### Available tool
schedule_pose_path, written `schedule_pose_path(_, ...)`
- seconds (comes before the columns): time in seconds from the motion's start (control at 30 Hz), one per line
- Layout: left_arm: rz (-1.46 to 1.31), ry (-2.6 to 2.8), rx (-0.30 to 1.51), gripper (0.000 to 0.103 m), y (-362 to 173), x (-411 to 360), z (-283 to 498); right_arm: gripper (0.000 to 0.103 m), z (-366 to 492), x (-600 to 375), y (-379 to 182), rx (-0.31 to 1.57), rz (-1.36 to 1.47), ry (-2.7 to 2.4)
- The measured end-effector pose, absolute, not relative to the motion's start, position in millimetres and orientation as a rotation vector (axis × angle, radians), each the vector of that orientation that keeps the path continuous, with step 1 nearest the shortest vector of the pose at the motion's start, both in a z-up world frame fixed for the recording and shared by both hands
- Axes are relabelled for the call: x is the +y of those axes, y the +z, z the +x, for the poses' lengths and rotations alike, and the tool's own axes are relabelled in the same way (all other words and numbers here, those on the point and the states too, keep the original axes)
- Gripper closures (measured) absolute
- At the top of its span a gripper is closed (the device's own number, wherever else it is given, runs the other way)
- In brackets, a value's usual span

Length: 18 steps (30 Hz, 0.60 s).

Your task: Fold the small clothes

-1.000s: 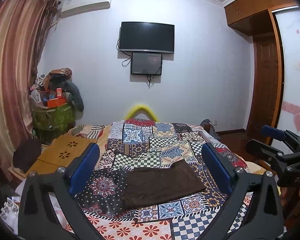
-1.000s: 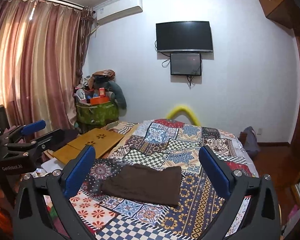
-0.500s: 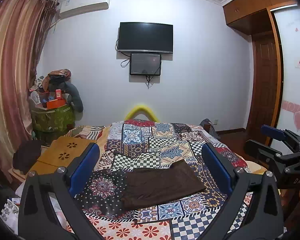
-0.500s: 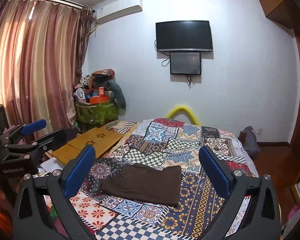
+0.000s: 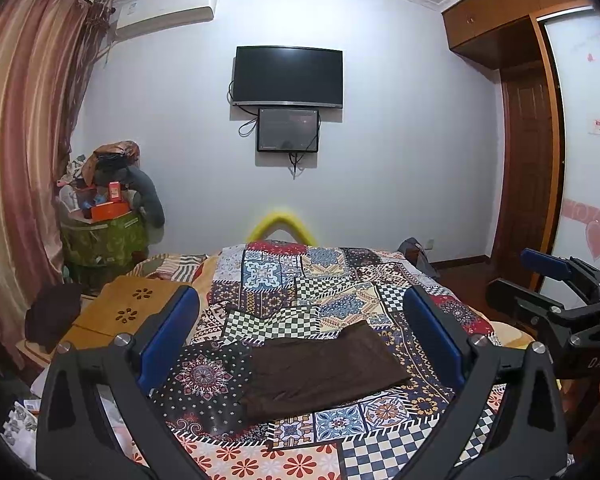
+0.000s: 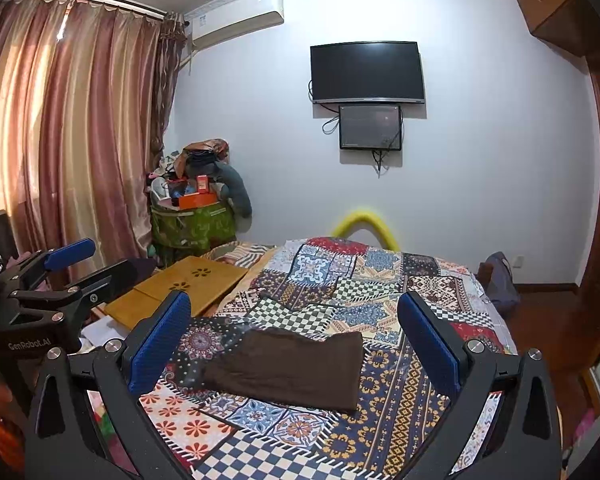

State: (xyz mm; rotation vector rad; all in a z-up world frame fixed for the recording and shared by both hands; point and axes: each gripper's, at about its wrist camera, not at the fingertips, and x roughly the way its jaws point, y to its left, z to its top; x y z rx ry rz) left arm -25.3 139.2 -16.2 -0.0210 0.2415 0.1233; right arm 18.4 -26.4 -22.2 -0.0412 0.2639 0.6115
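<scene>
Left wrist view
My left gripper (image 5: 300,334): I hold it above the near end of the bed, blue pads spread wide, nothing between them.
Brown garment (image 5: 320,370): folded flat on the patchwork bedspread (image 5: 284,280), framed between my two fingers but well below them, touching neither.
Right gripper (image 5: 556,280): I see it at the far right edge, off the side of the bed; its fingers look parted, holding nothing.
Left of the bed: a wooden lap table (image 5: 128,308), with a green basket (image 5: 100,240) piled with clutter beyond it.
Far wall: television (image 5: 288,76) with a smaller screen just below.

Right wrist view
My right gripper (image 6: 294,330): jaws wide apart, empty, raised over the near end of the bed.
Brown garment (image 6: 292,368): lies flat, near the middle of the spread, clear of both pads.
Left gripper (image 6: 76,264): at the left edge, beside the lap table (image 6: 180,288), fingers apart.
Far left: curtains (image 6: 60,128).
</scene>
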Motion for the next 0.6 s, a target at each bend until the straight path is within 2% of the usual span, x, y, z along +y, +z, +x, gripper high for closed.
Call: schedule_pose_path(0.6,-0.014,0.122,0.24,0.0,-15.2,140.5,-26.9,0.0,15.0,-25.1,-20.6,0.258,-0.034,0.615)
